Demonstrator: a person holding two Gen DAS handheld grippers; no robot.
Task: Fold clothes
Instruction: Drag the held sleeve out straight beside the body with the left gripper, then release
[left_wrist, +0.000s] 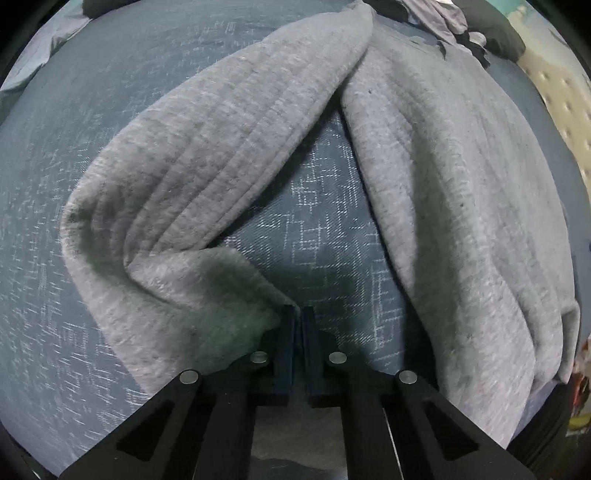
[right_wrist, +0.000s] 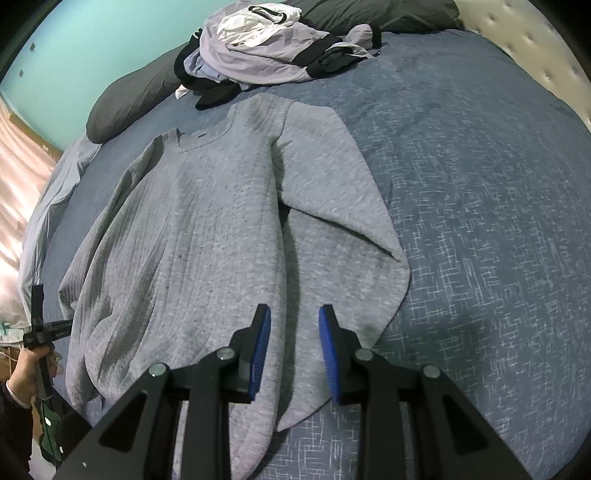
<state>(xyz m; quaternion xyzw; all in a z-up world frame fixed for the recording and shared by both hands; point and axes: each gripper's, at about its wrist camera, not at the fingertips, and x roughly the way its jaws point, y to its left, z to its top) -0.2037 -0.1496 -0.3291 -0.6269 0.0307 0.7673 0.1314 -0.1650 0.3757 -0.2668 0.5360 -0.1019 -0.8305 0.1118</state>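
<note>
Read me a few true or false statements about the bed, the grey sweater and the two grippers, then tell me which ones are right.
1. The grey sweater lies spread out on the blue bedspread. True.
2. The right gripper is clamped on the sweater. False: its jaws stand open over the cloth and pinch nothing.
3. A pile of clothes sits beyond the sweater's collar, by a dark pillow. True.
4. The left gripper is wide open. False: its jaws are shut, right at the end of a sleeve.
</note>
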